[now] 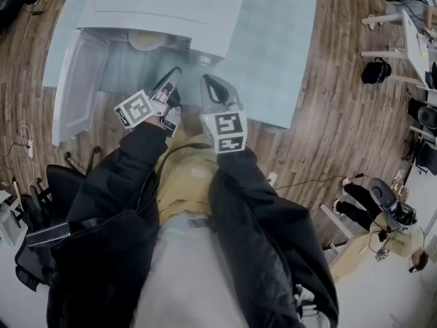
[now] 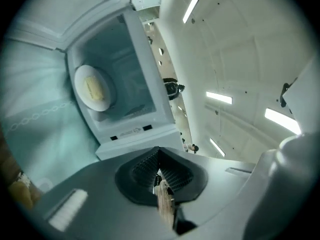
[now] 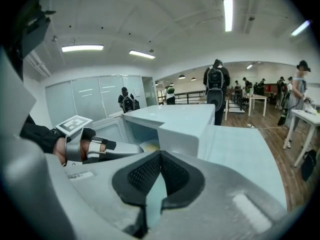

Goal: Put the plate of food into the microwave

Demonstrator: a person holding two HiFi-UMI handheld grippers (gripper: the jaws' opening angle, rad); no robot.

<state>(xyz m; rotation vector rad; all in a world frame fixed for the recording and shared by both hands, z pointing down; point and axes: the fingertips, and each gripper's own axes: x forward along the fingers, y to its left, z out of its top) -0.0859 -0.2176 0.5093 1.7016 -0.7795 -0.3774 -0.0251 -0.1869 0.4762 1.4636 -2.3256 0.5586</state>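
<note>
The white microwave [image 1: 171,9] stands on a light blue table [image 1: 280,53] with its door [image 1: 78,87] swung open to the left. Inside it lies the white plate [image 1: 145,39] with yellow food; the left gripper view shows the plate [image 2: 94,88] on the oven floor. My left gripper [image 1: 174,74] hovers just in front of the opening, its jaws shut with nothing between them [image 2: 159,159]. My right gripper [image 1: 207,80] is beside it, a little to the right, also shut and empty [image 3: 160,159]. The right gripper view shows the left gripper [image 3: 125,149] pointing into the cavity.
The table extends to the right of the microwave. Around it is wooden floor, with desks and equipment at the far right [image 1: 416,39] and a black chair [image 1: 41,244] at my lower left. Several people [image 3: 216,86] stand in the room behind the microwave.
</note>
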